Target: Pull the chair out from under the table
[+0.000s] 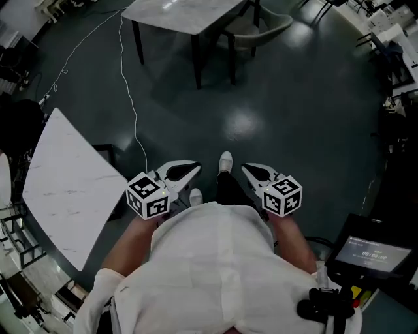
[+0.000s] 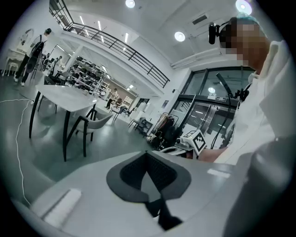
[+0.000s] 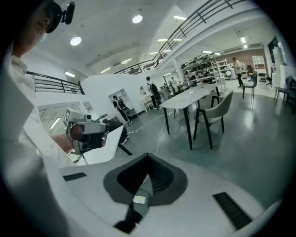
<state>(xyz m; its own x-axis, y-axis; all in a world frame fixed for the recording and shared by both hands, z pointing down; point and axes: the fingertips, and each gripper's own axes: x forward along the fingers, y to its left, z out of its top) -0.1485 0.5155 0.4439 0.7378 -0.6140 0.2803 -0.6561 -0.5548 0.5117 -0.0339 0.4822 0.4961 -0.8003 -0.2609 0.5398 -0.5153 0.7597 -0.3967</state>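
Both my left gripper (image 1: 189, 171) and right gripper (image 1: 251, 171) are clenched on nothing. The chair (image 1: 258, 29) sits well ahead of them, tucked under the table (image 1: 176, 13). Walking there, I could snag the cable (image 1: 128, 85) ahead of my left gripper.

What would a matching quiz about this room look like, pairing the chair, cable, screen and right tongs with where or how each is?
1 chair
2 white cable
3 screen
4 right tongs

a shut, empty
b tucked under the far table
c lit, at lower right
d trailing over the dark floor

Pairs: 1-b, 2-d, 3-c, 4-a
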